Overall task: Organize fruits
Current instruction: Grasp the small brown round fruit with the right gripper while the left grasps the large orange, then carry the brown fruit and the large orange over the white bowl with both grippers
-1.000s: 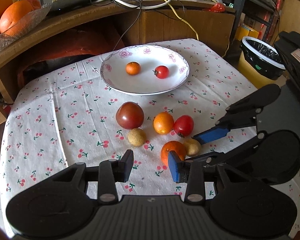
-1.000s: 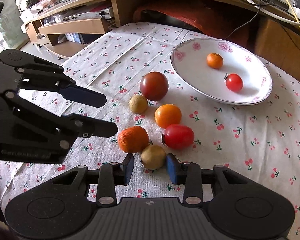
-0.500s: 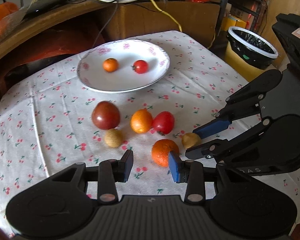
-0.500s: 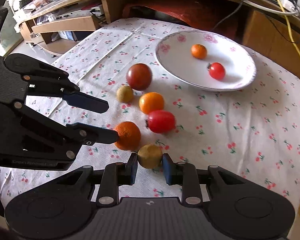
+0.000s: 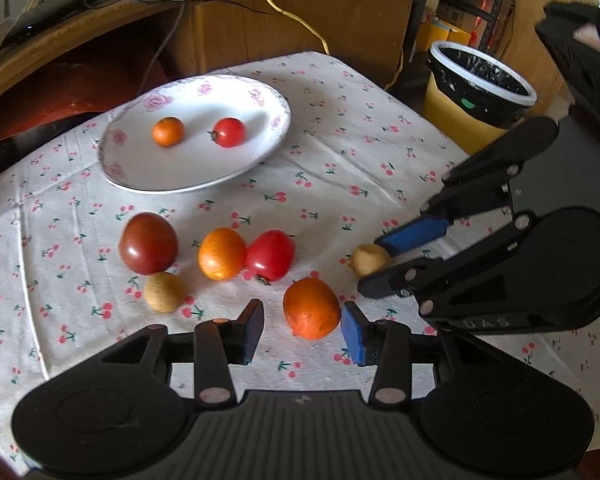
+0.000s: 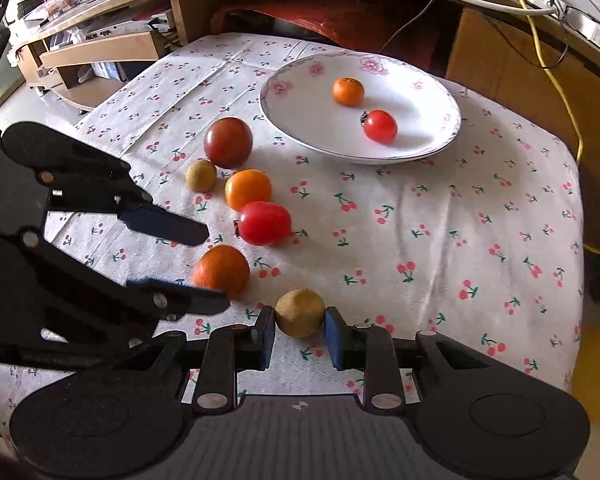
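Observation:
On the cherry-print cloth lies a rough orange tangerine (image 5: 310,308) between the fingers of my left gripper (image 5: 302,334), which stands open; the right pad is close to its skin. My right gripper (image 6: 300,336) is shut on a small tan fruit (image 6: 300,312), also seen in the left wrist view (image 5: 370,259). Loose on the cloth are a dark red tomato (image 5: 148,242), a smooth orange (image 5: 221,253), a red tomato (image 5: 269,255) and a second tan fruit (image 5: 164,292). The white flowered plate (image 5: 140,184) holds a small orange (image 5: 168,131) and a cherry tomato (image 5: 229,132).
A yellow bin with a black liner (image 5: 480,92) stands past the table's right edge. A wooden desk with cables (image 5: 220,8) runs behind the table. Low wooden shelves (image 6: 100,52) sit off the table's far left corner in the right wrist view.
My right gripper has shut on the tan fruit and carried it away from the tangerine. My left gripper has come forward so the tangerine sits between its fingers.

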`<state>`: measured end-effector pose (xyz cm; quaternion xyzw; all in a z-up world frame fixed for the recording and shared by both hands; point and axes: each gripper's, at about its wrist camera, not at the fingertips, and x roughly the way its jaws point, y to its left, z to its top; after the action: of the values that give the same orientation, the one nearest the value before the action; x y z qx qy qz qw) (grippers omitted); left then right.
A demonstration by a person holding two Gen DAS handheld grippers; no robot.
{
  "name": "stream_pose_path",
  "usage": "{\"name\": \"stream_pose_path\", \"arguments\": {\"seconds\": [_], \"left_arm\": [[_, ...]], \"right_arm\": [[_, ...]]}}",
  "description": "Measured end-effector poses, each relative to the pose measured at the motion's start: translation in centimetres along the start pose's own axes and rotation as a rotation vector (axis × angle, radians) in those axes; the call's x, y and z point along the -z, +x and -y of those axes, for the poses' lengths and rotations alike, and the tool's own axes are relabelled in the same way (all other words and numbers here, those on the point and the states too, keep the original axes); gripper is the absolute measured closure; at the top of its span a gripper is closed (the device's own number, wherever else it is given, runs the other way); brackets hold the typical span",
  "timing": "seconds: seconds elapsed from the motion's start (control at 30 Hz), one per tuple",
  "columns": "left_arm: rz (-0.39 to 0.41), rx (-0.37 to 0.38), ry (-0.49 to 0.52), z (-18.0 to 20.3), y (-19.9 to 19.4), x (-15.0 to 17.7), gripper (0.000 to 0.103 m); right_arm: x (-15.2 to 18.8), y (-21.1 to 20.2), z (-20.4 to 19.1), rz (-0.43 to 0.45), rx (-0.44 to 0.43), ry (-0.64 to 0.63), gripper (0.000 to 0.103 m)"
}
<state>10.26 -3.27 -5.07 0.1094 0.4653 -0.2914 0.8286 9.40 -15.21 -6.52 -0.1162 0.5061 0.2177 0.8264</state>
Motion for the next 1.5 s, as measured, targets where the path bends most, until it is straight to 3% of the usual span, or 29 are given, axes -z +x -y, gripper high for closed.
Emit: {"name": "stream_pose_path", "arguments": {"seconds": [0.47, 0.67, 1.5], "left_arm": [[-0.019, -0.010, 0.012, 1.0, 1.5, 0.0, 0.054], [-0.006, -0.023, 0.009, 1.0, 1.3, -0.2, 0.063], [-0.017, -0.066, 0.047, 0.6, 0.1, 1.0, 0.064]], "right_arm": [[0.5, -0.1, 0.9, 0.000, -0.002, 0.018, 0.079], [0.2, 0.1, 0.8, 0.004, -0.001, 0.020, 0.077], [0.3, 0.2, -1.0, -0.029, -0.016, -0.043, 0.080]]}}
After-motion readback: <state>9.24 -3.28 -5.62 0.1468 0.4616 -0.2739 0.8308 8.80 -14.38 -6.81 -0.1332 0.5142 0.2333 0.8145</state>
